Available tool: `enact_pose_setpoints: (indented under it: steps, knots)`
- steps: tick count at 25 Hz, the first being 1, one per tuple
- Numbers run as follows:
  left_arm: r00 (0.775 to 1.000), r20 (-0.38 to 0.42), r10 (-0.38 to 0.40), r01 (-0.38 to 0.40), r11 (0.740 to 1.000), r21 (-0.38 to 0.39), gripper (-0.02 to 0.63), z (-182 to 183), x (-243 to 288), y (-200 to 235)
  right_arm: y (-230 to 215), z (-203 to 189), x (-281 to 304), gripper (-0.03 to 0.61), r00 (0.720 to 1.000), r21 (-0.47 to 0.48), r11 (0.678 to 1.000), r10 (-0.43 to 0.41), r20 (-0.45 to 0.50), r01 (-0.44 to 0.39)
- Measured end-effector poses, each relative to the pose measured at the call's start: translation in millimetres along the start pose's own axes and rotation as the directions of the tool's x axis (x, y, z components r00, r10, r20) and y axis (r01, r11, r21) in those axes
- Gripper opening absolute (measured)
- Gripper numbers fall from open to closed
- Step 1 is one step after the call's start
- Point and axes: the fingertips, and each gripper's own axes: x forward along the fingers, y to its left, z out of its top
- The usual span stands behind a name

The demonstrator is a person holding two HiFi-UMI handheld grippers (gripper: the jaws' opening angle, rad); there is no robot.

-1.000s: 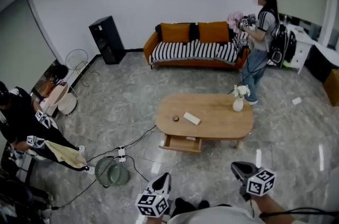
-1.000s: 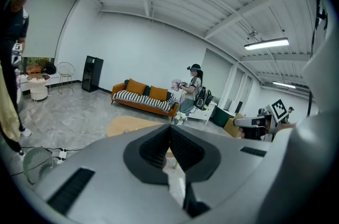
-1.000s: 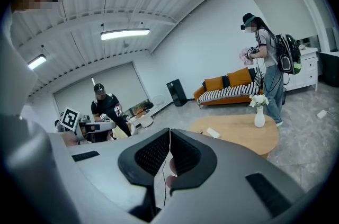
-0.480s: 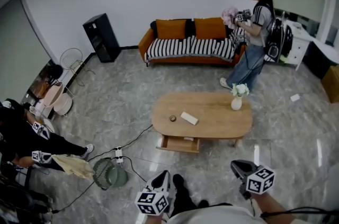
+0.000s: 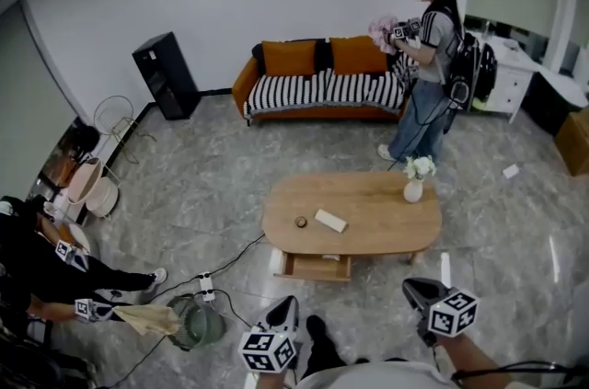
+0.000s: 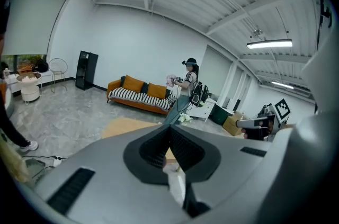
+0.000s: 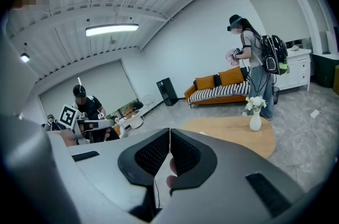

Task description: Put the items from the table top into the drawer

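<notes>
An oval wooden coffee table stands ahead on the marble floor, its drawer pulled open at the near side. On top lie a small round dark item and a pale flat block. A white vase with white flowers stands at the right end, also visible as the vase in the right gripper view. My left gripper and right gripper are held low, well short of the table. Both are shut and empty.
A striped orange sofa lines the far wall, with a black cabinet to its left. A person with a backpack stands behind the table. Another person crouches at left near a green basket and floor cables.
The table sits slightly nearer and lower in the head view. The standing person has shifted left. The crouching person and cloth have moved down toward the frame's lower left.
</notes>
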Motion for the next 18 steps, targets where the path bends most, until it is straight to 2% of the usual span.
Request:
enact_pose_setpoints:
  steps: [10, 18]
  knots:
    - [0.998, -0.044, -0.050, 0.051, 0.998, 0.032, 0.002, 41.6, 42.1, 58.0, -1.7, 27.8, 63.1, 0.032, 0.998, 0.035, 0.997, -0.068, 0.015, 0.067]
    - [0.986, -0.070, -0.150, 0.154, 0.987, 0.053, 0.002, 57.1, 70.6, 104.4, 12.0, 42.9, 121.5, 0.032, 0.994, 0.051, 0.994, -0.097, 0.045, 0.094]
